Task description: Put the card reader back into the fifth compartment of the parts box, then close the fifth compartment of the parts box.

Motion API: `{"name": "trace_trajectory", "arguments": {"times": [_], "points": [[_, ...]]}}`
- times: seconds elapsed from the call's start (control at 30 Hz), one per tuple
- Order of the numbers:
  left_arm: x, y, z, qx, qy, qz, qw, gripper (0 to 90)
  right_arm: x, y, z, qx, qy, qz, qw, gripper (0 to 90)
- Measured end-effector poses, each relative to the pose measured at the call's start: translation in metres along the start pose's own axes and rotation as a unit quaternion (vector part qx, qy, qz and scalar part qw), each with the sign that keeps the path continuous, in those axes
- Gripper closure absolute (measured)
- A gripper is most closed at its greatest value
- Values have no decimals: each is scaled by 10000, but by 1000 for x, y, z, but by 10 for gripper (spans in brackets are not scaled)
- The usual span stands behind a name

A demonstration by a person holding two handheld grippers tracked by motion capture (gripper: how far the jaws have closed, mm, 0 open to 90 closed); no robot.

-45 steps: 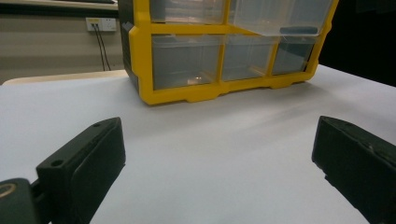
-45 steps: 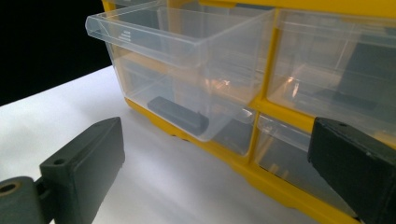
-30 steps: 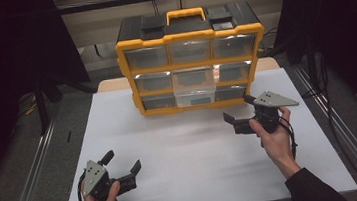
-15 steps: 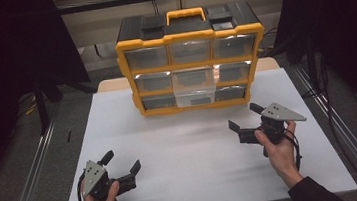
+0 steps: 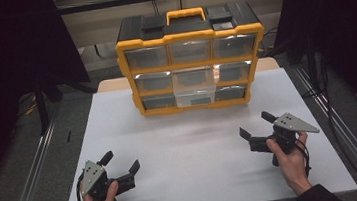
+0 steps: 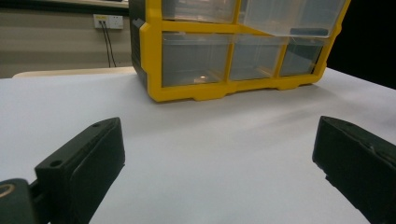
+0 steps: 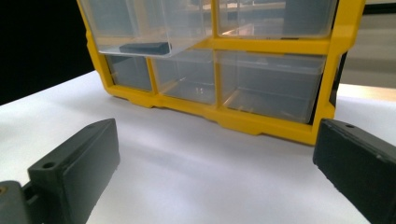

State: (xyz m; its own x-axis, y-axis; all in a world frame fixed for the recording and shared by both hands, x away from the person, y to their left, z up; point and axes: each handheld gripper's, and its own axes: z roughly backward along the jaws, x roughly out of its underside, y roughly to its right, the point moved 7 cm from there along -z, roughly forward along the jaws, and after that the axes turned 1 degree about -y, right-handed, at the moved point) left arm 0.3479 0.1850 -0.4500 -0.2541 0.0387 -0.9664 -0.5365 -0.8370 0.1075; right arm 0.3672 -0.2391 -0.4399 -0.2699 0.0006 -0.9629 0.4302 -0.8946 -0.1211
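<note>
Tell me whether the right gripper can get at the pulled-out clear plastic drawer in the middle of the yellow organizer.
Probably yes: the right gripper is open, and bare white table lies between it and the clear drawer.

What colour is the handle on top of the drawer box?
Orange-yellow, like the frame; the handle shows best in the high view.

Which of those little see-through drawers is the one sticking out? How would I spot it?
Find the yellow organizer cabinet at the far side of the white table. It has three rows of three clear drawers. The pulled-out drawer is in the middle row's centre; unlike its flush neighbours it juts forward, with a dark item inside.
</note>
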Motion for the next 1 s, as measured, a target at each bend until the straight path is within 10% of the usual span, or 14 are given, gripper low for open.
{"name": "trace_trajectory", "arguments": {"times": [0.57, 1.0], "points": [[-2, 2, 3, -27, 33, -17, 10000, 24, 16, 1, 34, 195, 93, 36, 9998, 16], [-1, 3, -1, 36, 3, -4, 10000, 24, 17, -4, 26, 28, -11, 43, 10000, 24]]}}
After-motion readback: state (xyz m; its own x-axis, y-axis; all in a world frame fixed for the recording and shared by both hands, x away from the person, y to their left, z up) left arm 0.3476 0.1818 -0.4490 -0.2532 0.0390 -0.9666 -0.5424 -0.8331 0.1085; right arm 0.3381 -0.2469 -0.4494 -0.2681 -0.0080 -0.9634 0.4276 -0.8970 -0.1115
